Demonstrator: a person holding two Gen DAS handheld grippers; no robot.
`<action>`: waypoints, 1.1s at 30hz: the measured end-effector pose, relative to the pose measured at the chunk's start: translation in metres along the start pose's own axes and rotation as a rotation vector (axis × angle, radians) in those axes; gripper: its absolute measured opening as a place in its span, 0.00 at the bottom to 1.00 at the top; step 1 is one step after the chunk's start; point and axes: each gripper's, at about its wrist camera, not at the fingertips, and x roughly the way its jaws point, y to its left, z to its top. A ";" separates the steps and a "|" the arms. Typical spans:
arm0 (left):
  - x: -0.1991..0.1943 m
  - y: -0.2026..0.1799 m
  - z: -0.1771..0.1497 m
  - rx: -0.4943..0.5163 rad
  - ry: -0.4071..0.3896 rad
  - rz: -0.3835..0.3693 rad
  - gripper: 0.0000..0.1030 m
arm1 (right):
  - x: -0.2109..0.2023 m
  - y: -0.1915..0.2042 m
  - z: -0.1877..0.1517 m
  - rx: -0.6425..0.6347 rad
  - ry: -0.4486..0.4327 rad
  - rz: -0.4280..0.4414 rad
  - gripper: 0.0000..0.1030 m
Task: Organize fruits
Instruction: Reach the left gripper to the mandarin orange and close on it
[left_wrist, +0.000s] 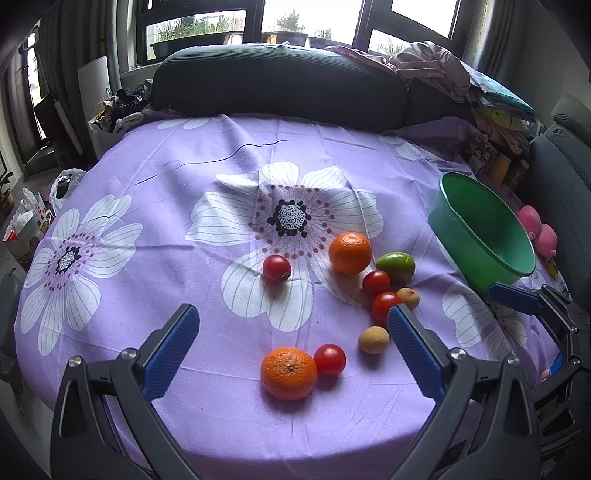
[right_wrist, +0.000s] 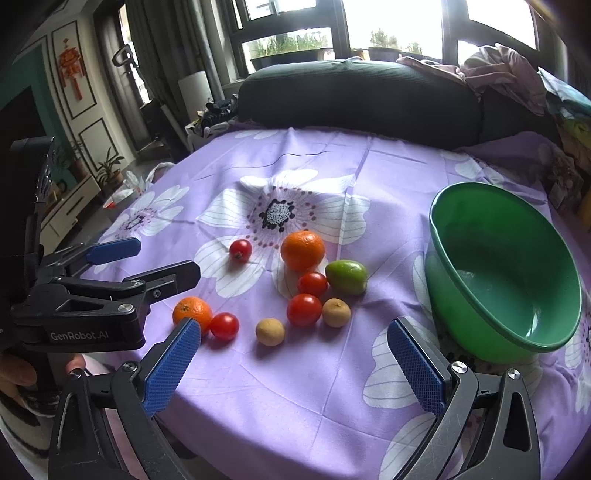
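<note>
Left tool (left_wrist: 293, 325): jaws spread wide, empty, hovering over the near orange (left_wrist: 289, 373) with a tomato (left_wrist: 330, 359) touching that orange's right side. Right tool (right_wrist: 294, 334): jaws also wide apart, nothing held, above the counter (right_wrist: 295, 398) just left of the green bowl (right_wrist: 506, 332). Bowl is empty, tilted. Fruit all on the purple floral cloth, left of the bowl: lime (right_wrist: 346, 277) nearest it, far orange (right_wrist: 303, 250) beside the lime, 2 tomatoes and 2 small tan fruits clustered below, 1 lone tomato (right_wrist: 240, 250) furthest left.
</note>
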 end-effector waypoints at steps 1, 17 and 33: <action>0.001 0.000 0.000 0.002 0.001 -0.005 0.99 | 0.002 0.000 0.000 0.001 0.004 0.005 0.99; 0.010 0.034 -0.018 -0.049 0.076 -0.290 0.89 | 0.032 0.006 -0.016 0.042 0.078 0.173 0.75; 0.028 0.048 -0.031 -0.047 0.170 -0.337 0.63 | 0.062 0.047 -0.027 -0.050 0.150 0.350 0.49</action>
